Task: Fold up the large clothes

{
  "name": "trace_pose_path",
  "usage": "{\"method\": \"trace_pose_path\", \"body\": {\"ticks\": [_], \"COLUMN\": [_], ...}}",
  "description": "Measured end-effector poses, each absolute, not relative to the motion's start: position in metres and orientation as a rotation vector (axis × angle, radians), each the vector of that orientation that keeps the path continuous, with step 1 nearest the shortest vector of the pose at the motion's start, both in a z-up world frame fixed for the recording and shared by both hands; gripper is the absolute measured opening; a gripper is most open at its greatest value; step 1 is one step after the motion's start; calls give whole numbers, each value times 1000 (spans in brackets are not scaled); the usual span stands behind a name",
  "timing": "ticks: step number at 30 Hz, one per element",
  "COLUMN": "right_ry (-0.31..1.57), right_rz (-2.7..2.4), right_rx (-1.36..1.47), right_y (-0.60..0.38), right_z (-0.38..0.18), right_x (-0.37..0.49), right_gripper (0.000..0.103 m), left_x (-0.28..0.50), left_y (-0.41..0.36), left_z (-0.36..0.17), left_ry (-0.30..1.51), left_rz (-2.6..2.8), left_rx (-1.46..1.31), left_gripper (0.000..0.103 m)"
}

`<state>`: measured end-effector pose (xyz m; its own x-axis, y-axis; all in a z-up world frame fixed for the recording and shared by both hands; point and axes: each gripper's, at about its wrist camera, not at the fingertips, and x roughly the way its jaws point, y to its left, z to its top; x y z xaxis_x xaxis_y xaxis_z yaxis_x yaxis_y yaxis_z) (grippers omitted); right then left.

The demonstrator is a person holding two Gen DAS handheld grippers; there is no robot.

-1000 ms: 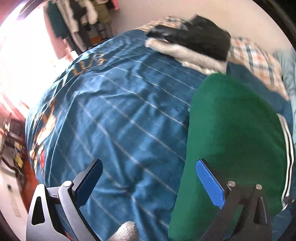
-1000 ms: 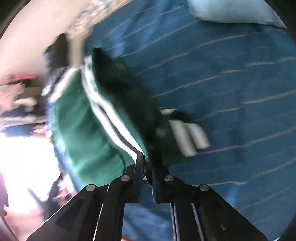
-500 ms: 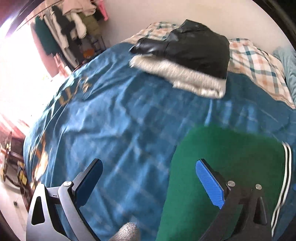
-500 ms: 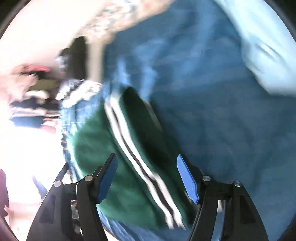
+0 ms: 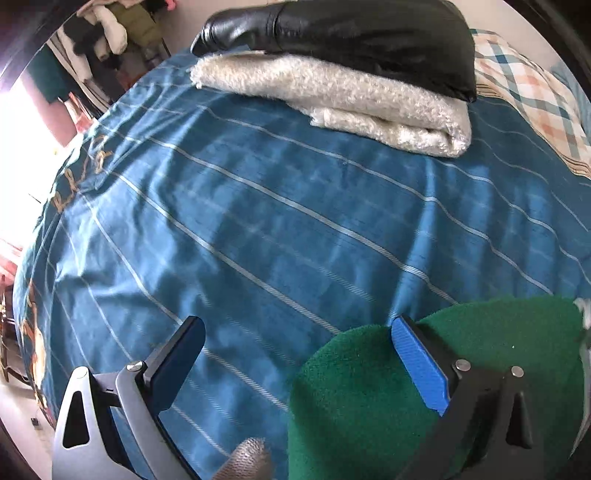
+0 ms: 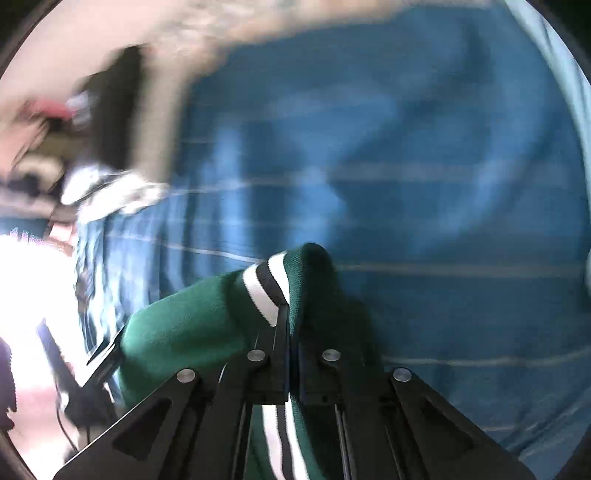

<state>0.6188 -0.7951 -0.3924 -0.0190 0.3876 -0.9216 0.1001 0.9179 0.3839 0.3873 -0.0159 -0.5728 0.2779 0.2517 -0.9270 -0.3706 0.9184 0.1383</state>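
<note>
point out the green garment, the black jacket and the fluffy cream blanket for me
green garment [image 5: 369, 398]: left wrist view, on its plain green face near the bottom.
black jacket [image 5: 369, 33]: left wrist view, on its shiny top surface.
fluffy cream blanket [image 5: 332, 92]: left wrist view, on its fuzzy upper face under the jacket.

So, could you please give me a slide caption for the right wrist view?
Right gripper shut on the striped edge of the green garment above the blue bedspread.

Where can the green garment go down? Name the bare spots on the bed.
Bare blue striped bedspread lies between the open left gripper and the folded fleece under the black jacket. The far edge is crowded by that stack and the plaid cloth.
</note>
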Motion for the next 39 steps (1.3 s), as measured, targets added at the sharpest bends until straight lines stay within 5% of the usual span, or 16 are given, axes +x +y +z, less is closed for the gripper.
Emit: {"method": "trace_pose_path", "body": {"ticks": [3, 5, 7, 10, 16, 21, 23, 24, 32, 39], "right_ry": [1602, 1592, 1557, 1541, 1690, 1645, 1580, 1559, 1412, 1541], "right_rz": [275, 306, 308, 279, 189, 168, 154, 146, 29, -110], "right_rx": [395, 429, 426, 493, 951, 1151, 1199, 1191, 1001, 867], "right_y": [-793, -802, -817, -862, -901, -891, -885, -880, -893, -910], "right_z": [-379, -359, -334, -307, -360, -415, -422, -419, -321, -393], "right_x": [618, 613, 595, 536, 406, 378, 376, 377, 358, 373], "right_gripper": [5, 18, 48, 61, 61, 61, 46, 18, 14, 16], "left_x": [383, 375, 350, 297, 189, 154, 153, 154, 153, 162], "left_y": [-10, -5, 0, 0, -14, -25, -32, -36, -56, -53], "left_z": [-564, -551, -526, -497, -492, -512, -520, -524, -540, -555], "left_ry": [1236, 1227, 1173, 1128, 1186, 1259, 1276, 1285, 1323, 1356], "left_rz": [428, 424, 428, 467, 570, 593, 582, 573, 546, 542], "left_rx": [-145, -175, -205, -191, -221, -280, -276, -260, -143, -174], "left_gripper": [103, 103, 103, 103, 103, 103, 103, 103, 103, 103]}}
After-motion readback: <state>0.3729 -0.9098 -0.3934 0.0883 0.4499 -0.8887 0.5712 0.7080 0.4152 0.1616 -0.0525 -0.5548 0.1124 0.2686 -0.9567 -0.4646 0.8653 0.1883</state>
